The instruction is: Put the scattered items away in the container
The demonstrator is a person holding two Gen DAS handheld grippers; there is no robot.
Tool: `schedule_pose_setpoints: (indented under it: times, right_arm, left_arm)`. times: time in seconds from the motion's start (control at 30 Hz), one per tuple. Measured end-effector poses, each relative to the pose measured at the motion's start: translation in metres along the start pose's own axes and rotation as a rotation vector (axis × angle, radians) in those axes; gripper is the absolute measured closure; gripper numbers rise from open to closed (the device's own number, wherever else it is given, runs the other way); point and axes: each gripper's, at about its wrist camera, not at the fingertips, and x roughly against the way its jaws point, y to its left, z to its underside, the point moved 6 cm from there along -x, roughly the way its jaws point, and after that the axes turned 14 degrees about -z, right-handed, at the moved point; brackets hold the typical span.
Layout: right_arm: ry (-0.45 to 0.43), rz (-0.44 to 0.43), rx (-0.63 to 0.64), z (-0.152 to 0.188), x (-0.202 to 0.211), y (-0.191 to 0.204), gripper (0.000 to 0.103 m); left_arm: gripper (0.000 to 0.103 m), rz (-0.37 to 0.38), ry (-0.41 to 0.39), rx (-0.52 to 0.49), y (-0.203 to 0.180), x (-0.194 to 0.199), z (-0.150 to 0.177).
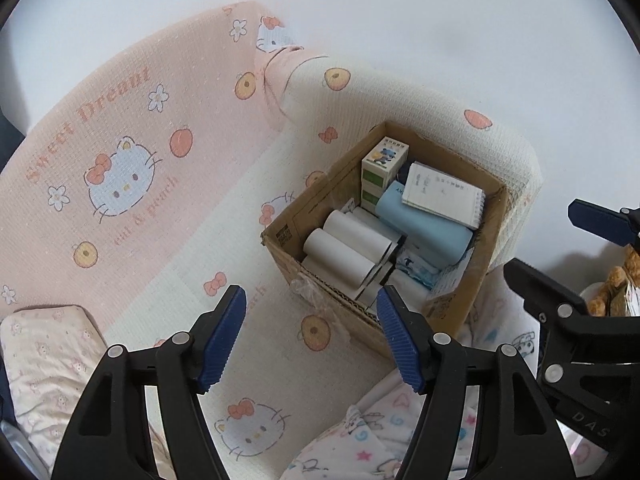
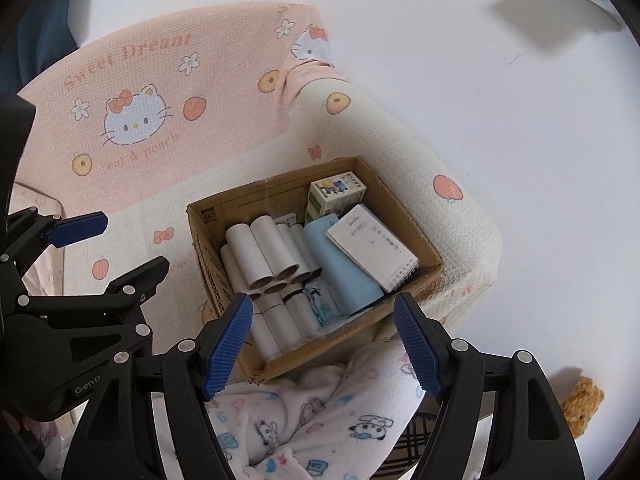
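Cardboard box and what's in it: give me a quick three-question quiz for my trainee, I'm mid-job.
1. True or false: the notepad lies on top of the blue pouch.
2. What fills the near-left part of the cardboard box: A) paper tubes, B) socks, C) cups?
3. Does either the left tool or the right tool hold anything?

Key: 1 true; 2 A; 3 no, both are open and empty.
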Motion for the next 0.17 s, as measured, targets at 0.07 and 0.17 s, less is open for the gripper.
schedule_pose_setpoints:
  times: [0.07, 0.17]
  right_arm:
    - [0.011, 0.007, 0.002, -0.0003, -0.0023, 0.0003, 0.031]
    - [0.029, 0.013, 0.007, -0.0009, -0.0072, 0.0014, 0.031]
  left_arm:
    - [0.029, -0.014, 0.002, -0.003, 0.0004, -0.0022, -0.0001]
    - [0.028, -0.021, 0.013, -0.003, 0.0019, -0.0064, 0.0005]
